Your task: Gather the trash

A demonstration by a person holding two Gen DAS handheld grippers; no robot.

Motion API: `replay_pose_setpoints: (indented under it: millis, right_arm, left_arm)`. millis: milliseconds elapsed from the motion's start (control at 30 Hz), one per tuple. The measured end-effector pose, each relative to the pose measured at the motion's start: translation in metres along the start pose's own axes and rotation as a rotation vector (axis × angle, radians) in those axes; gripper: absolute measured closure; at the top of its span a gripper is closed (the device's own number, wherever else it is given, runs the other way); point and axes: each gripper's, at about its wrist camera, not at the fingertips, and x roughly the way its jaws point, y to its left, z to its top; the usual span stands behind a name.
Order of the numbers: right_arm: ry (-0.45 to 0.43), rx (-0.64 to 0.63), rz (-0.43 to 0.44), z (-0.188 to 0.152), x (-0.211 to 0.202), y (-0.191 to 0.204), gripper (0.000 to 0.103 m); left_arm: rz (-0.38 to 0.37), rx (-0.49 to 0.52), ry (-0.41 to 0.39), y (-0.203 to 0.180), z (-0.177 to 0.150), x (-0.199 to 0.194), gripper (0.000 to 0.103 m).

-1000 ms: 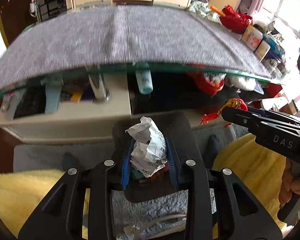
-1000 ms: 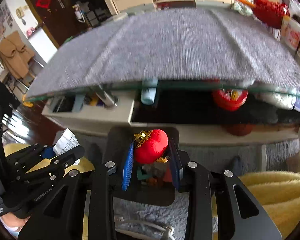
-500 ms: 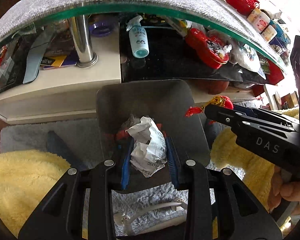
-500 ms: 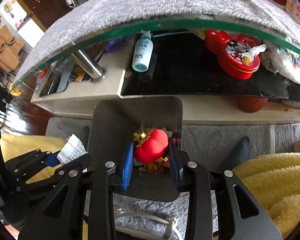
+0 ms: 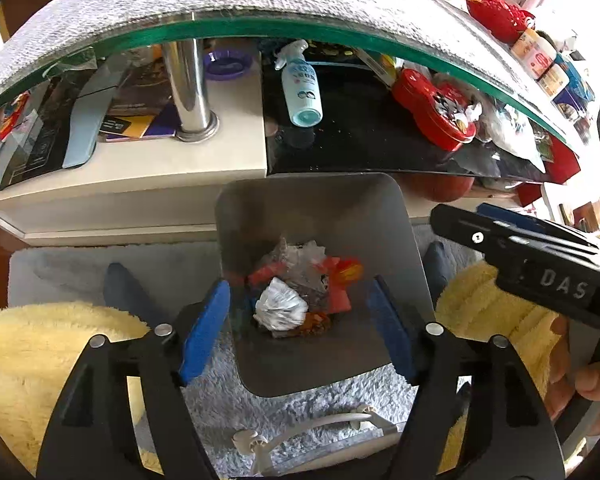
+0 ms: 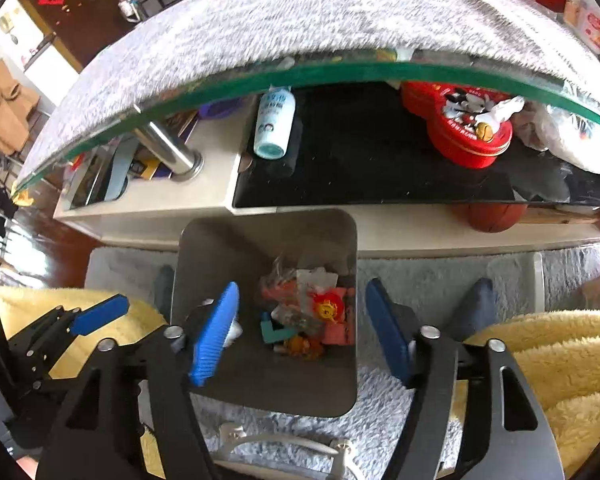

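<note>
The crumpled paper ball [image 5: 280,307] lies in the grey bin [image 5: 312,196] among red scraps; from the right wrist view it is mostly hidden behind a blue pad. The left gripper [image 5: 298,334] and right gripper [image 6: 302,330] both hang over the bin, jaws spread and empty.

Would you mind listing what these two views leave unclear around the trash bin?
- Left wrist: bin floor, hidden under crumpled paper and wrappers.
- Right wrist: that paper, mostly behind the right claw's left finger.
- Both: spray bottle label, too small.
</note>
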Motion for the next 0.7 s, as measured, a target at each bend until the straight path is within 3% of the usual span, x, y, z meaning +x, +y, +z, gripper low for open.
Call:
replay_pose_setpoints:
  millis: [233, 533, 700]
  right_arm:
    - [-0.047, 0.004, -0.021, 0.007, -0.014, -0.002, 0.003]
    - [-0.182, -0.031, -0.109, 0.03, -0.063, -0.003, 0.003]
    - [-0.352, -0.048, -0.216, 0.05, -0.12, -0.003, 0.003]
  left_arm:
    - [0.022, 0.0, -0.032, 0.001, 0.007, -0.012, 0.011]
    - [0.08, -0.008, -0.145, 0.006, 0.036, -0.055, 0.008]
    - [0.108, 0.017, -0.333, 0.0, 0.058, -0.115, 0.008]
